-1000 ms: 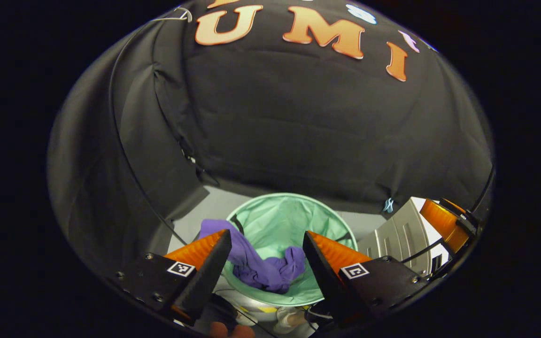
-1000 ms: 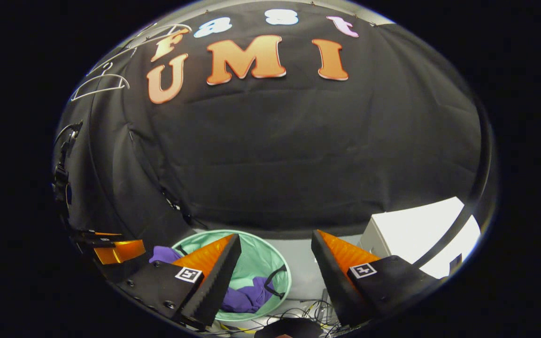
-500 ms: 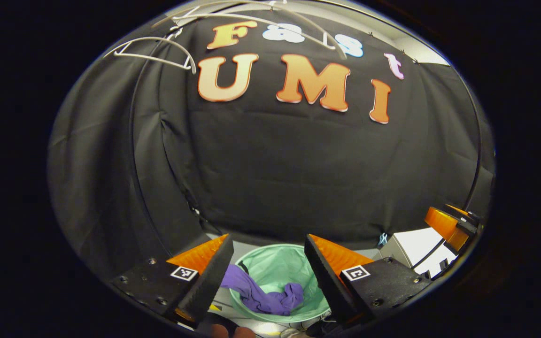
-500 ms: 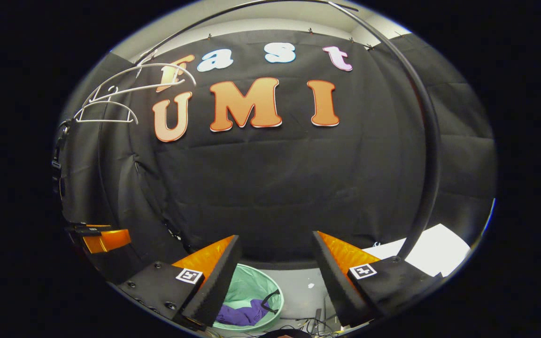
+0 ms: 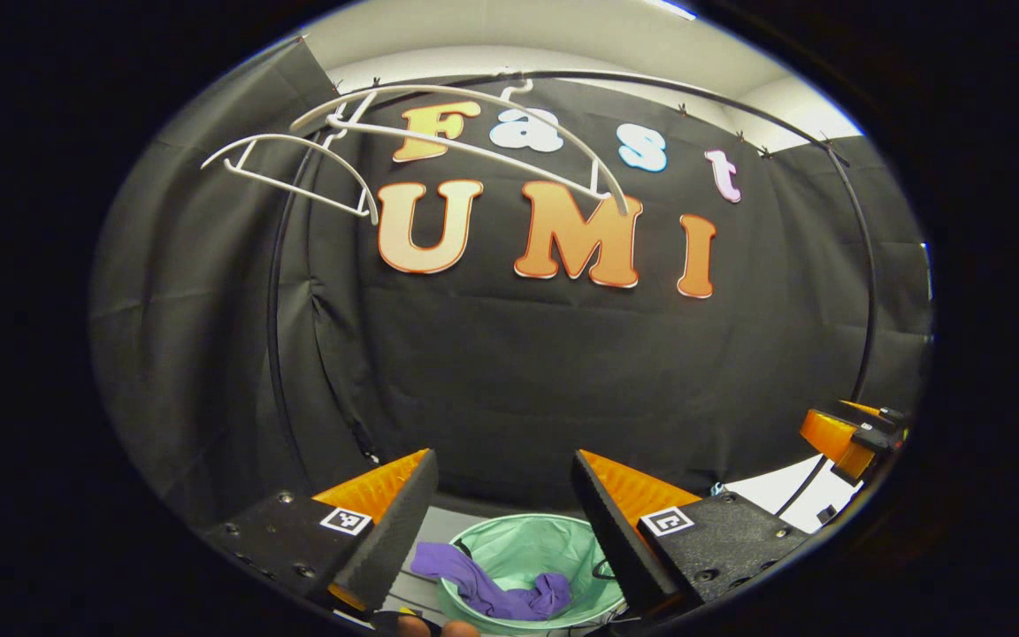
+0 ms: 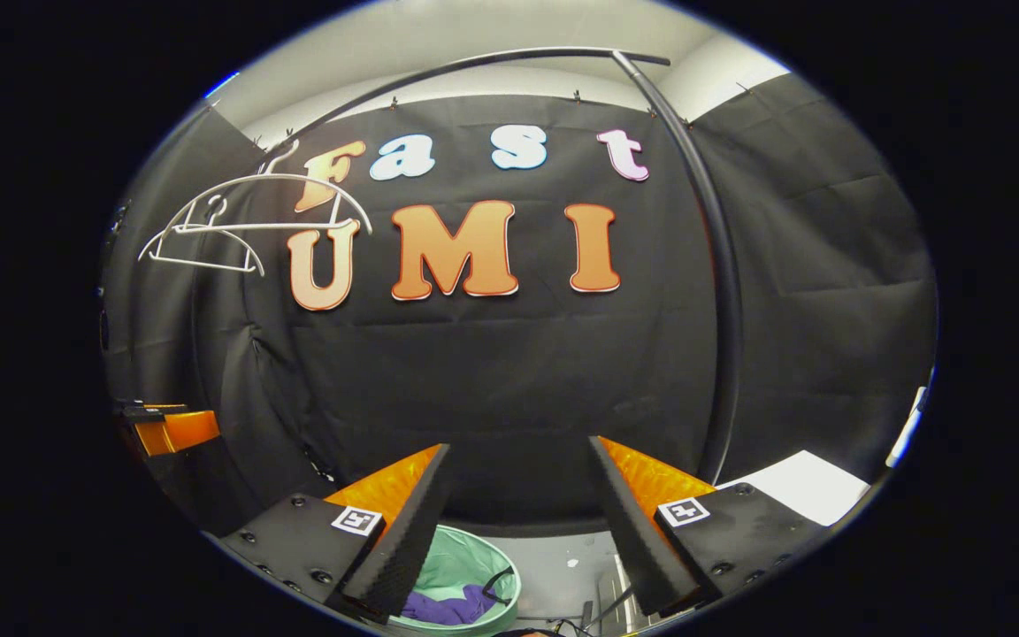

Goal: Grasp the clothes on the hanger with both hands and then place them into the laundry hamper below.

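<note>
A purple garment (image 5: 487,584) lies inside the mint-green laundry hamper (image 5: 554,544), one end draped over its left rim. My left gripper (image 5: 502,464) stands open, well above the hamper, with nothing between its fingers. The right gripper view has the same purple garment (image 6: 448,608) in the hamper (image 6: 465,562), low and small. My right gripper (image 6: 518,456) is open too and holds nothing. Two bare white hangers (image 5: 465,133) hang from the black rail (image 5: 739,97) up left; the hangers (image 6: 249,221) hang at upper left in the right gripper view. The right gripper (image 5: 846,435) pokes in at the far right of the left gripper view.
A black upright post (image 6: 722,310) of the rail curves down on the right. A white box (image 6: 806,485) sits on the floor to the right of the hamper. The left gripper (image 6: 164,432) appears at the left edge of the right gripper view. Black cloth walls close the booth.
Both grippers have risen and tilted up away from the hamper, which now sits lower and smaller; the hangers and rail came into view. The garment stays in the hamper; both grippers remain open.
</note>
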Demonstrator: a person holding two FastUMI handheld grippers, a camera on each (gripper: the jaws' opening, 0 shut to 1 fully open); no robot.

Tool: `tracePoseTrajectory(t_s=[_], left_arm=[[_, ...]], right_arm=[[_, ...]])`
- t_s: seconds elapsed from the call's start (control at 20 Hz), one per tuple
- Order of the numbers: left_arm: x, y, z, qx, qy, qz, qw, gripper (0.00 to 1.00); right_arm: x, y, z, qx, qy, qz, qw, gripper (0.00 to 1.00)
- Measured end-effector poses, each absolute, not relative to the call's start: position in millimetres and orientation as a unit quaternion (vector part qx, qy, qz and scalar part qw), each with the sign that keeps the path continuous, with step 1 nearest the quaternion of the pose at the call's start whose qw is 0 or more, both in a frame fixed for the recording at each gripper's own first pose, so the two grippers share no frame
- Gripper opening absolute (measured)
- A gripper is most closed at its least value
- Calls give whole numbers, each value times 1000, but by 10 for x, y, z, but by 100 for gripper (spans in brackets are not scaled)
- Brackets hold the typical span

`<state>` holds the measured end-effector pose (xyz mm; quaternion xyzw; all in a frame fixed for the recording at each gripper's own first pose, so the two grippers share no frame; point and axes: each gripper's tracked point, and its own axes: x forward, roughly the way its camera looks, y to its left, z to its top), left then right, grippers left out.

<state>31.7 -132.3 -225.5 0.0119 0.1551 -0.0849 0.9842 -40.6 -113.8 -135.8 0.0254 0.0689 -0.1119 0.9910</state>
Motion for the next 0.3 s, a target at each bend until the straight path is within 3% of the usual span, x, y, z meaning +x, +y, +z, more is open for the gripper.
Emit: tracePoseTrajectory(t_s=[0.15,0.3], left_arm=[[239,-1290,-2039,9,131,-85,988,93],[264,-1217,-1903,4,112,-75,991,95]], right_arm=[[-504,-1121,-1166,27,49,-113,992,89],[-564,-1135,-1062,19,34,-118,992,89]])
